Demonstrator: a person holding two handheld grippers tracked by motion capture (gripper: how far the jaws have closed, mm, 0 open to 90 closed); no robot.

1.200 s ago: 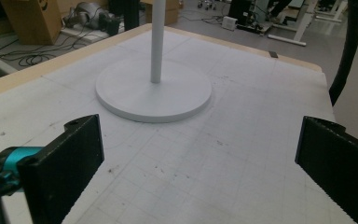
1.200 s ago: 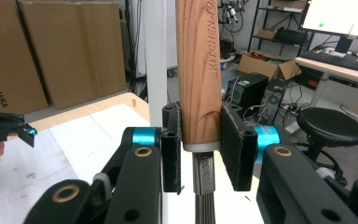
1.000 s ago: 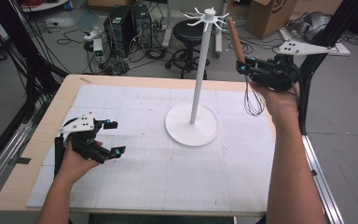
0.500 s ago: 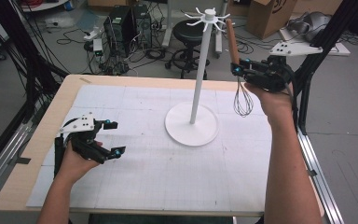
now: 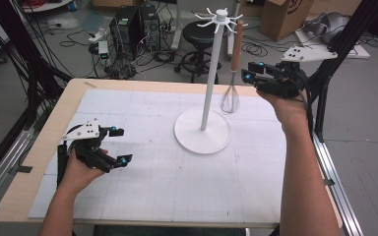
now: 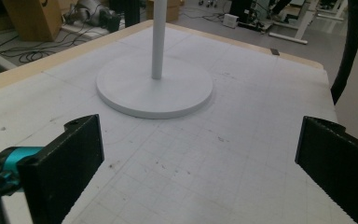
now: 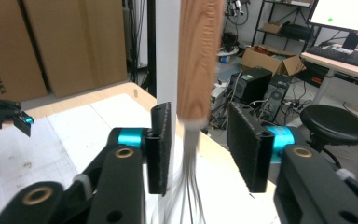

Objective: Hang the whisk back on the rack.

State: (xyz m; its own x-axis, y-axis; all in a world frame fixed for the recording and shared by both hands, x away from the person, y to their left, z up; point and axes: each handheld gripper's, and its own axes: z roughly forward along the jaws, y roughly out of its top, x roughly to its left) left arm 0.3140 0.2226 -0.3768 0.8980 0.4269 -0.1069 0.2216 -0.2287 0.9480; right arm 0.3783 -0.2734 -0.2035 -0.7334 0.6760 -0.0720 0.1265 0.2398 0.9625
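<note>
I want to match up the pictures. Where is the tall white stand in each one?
High view: the white stand is mid-table, at the picture's centre.
Left gripper view: its round base and pole sit top centre.
Right gripper view: its pole rises just left of the wooden whisk handle.
Shared landmark: the gridded white mat.

white stand mid-table, whisk hanging beside; open mat in front

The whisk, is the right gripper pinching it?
Apart. In the right gripper view the whisk hangs between the right gripper jaws, which have just been opening, with gaps on both sides.
</note>
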